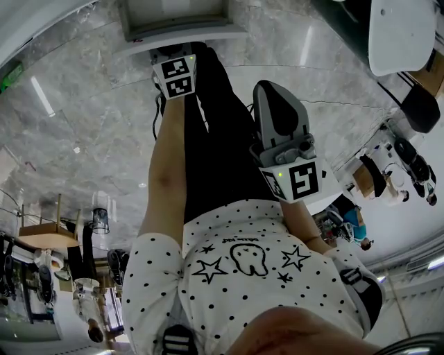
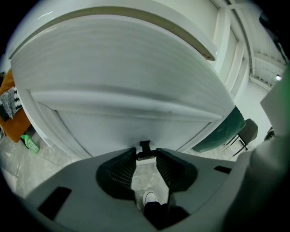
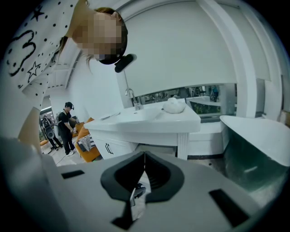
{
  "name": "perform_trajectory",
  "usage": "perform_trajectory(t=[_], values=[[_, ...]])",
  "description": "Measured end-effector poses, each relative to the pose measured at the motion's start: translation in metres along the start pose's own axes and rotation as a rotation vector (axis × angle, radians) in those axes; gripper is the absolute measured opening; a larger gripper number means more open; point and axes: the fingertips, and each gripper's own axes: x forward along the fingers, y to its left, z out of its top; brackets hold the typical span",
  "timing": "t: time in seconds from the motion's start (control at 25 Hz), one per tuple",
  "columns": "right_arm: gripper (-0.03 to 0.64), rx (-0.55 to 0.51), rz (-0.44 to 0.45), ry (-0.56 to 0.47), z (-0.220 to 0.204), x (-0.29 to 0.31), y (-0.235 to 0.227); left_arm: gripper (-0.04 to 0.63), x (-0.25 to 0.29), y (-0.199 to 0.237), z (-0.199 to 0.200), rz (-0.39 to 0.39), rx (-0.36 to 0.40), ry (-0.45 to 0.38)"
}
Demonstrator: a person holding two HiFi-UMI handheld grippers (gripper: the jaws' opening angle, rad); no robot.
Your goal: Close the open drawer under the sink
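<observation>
Left tongs [image 2: 146, 154] at the drawer [image 2: 136, 81], narrowed to a slit, tips either side of a small dark handle [image 2: 145, 146] and apparently pinching it; through the slit, only floor [image 2: 146, 174] and a shoe [image 2: 149, 198]. Right tongs [image 3: 145, 155] pressed fully together on nothing, hanging idle beside the leg [image 1: 215, 139] in the head view, well apart from the drawer, and aimed at a white vanity [image 3: 149, 124] with a tap [image 3: 130, 96]; cannot tell from that view whether the same unit or another. Shows, in the head view, the drawer at the top edge of the frame, straight ahead of the left arm [image 1: 170, 152], a grey inside apparently open to the camera behind a pale front rim. Fills most of the left gripper view with the white front panel, under a counter edge [image 2: 136, 13]. Reads as a task begun but not finished: handle reached and taken, drawer body apparently not yet pushed in. Leaves the push home to a flush front, and then release of the handle. Offers no view of the runners or of the gap behind the front, so gives no firm measure of the travel left. Calls for a straight push along the drawer's own line, given a pinch liable to slip or twist on so small a handle.
</observation>
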Motion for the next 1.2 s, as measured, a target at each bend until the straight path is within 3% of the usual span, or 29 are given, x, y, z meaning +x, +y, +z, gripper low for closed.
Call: perform_trajectory(t=[1.2], values=[[0.014, 0.013, -0.009, 0.012, -0.0085, 0.0026, -0.0004, 0.135, 0.0063, 0.0027, 0.0047, -0.003, -0.003, -0.004]])
